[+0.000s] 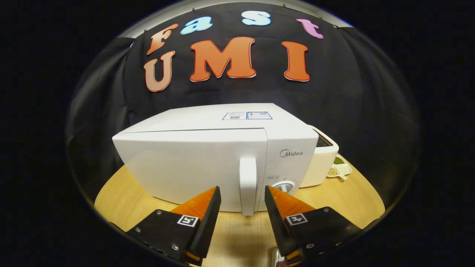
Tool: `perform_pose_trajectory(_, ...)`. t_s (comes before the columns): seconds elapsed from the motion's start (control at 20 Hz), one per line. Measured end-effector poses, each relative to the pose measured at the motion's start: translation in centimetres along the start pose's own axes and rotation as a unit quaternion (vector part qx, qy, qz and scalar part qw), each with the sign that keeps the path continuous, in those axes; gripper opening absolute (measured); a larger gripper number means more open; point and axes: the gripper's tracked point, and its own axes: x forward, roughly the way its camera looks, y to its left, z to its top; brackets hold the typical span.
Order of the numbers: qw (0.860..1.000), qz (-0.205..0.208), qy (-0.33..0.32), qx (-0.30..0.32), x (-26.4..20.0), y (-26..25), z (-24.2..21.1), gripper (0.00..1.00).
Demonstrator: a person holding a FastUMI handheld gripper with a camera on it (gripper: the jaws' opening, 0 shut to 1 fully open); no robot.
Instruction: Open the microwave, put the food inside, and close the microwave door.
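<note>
A white microwave (207,155) stands on the round wooden table (126,200), its door shut. A white vertical door handle (248,185) runs down the door's right edge, and a round dial (285,186) sits on the control panel beside it. My gripper (242,193) is open, with its two fingertips on either side of the handle and a little short of it. Neither finger touches the handle. A small white dish (339,168) with green and yellowish food lies on the table behind the microwave's right side.
A white boxy appliance (323,159) stands right of the microwave, close against it. The black cloth wall hangs behind. Bare tabletop lies between my fingers and the microwave front.
</note>
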Motion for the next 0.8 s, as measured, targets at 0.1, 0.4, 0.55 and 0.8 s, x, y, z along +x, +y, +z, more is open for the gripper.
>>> perform_pose_trajectory(0.1, 1.0, -0.008, 0.007, 0.0, 0.8, -0.4, -0.5, 0.47)
perform_pose_trajectory(0.4, 0.999, -0.033, 0.016, 0.016, 2.3, -0.7, -0.7, 0.27)
perform_pose_trajectory(0.55, 0.999, -0.047, 0.019, 0.012, 2.1, -0.9, -0.8, 0.19)
perform_pose_trajectory(0.8, 0.997, -0.068, 0.027, 0.024, 1.7, -0.7, -0.8, 0.09)
